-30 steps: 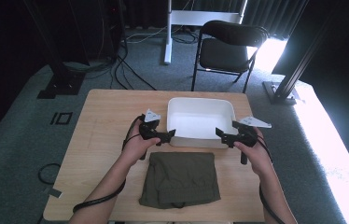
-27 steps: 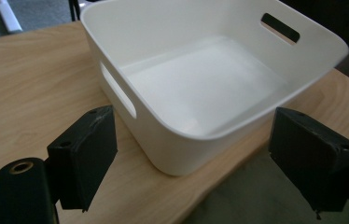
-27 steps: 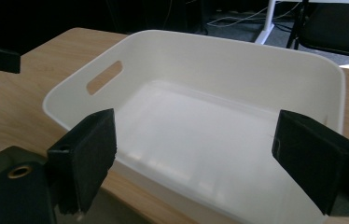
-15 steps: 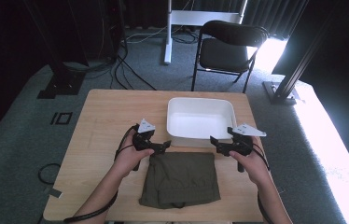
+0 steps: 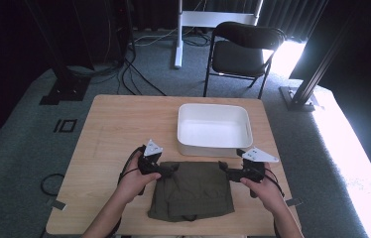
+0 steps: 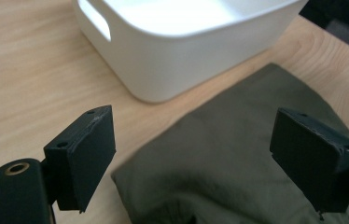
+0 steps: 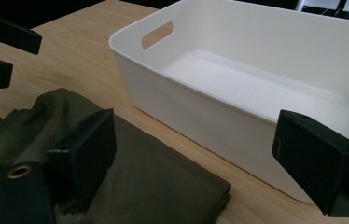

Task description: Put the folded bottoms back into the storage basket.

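A folded olive-green cloth (image 5: 191,191) lies on the wooden table (image 5: 109,129), just in front of an empty white bin (image 5: 214,128). My left gripper (image 5: 172,169) hovers at the cloth's far left corner, jaws open, nothing between them. In the left gripper view the cloth (image 6: 238,158) spreads below the open gripper (image 6: 210,158), with the bin (image 6: 182,42) behind. My right gripper (image 5: 221,168) stands open at the cloth's far right corner. In the right gripper view the open gripper (image 7: 205,163) is over the cloth's corner (image 7: 154,182), with the bin (image 7: 256,79) close ahead.
A black folding chair (image 5: 245,47) stands beyond the table's far edge. A white desk leg (image 5: 178,34) and cables lie on the grey carpet behind. A black frame post (image 5: 317,74) rises at the right. Bare tabletop extends to the left of the bin.
Both hands have come back from the bin's front corners toward me and down, and both grippers now sit at the far corners of the cloth. The cloth and bin have not moved.
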`<state>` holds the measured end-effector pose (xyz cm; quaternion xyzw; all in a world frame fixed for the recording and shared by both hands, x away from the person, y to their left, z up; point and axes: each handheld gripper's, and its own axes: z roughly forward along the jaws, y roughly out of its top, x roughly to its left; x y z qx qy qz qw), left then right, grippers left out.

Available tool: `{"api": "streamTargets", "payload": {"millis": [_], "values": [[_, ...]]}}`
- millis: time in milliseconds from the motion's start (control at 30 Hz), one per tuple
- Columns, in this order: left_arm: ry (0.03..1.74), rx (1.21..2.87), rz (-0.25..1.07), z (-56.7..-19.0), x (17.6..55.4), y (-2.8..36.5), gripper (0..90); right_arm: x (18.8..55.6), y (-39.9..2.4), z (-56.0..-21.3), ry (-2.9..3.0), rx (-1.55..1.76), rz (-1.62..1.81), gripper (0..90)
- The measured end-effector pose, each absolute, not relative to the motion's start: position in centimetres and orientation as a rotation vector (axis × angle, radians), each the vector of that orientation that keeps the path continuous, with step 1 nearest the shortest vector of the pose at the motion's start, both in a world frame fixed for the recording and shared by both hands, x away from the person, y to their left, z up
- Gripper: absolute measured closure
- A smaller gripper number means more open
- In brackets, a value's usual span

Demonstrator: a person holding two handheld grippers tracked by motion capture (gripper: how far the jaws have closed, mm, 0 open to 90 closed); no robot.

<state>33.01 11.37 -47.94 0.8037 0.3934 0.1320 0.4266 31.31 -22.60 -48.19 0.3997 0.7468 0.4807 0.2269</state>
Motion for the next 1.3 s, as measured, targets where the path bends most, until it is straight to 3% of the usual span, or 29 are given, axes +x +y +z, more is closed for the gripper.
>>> {"api": "streamTargets", "payload": {"millis": [667, 1067, 1300], "values": [[1.085, 2.041, 0.269, -52.3, 29.8, 12.1, 15.8, 29.1, -21.2, -54.6, 2.156, 1.214, 1.233, 13.5], [1.159, 2.036, 0.216, -54.5, 28.5, 12.2, 15.8, 28.8, -21.1, -55.9, 2.178, 1.304, 1.18, 13.4], [1.165, 2.025, 0.251, -55.0, 28.4, 12.1, 15.7, 28.8, -20.7, -56.0, 2.203, 1.327, 1.17, 13.3]]}}
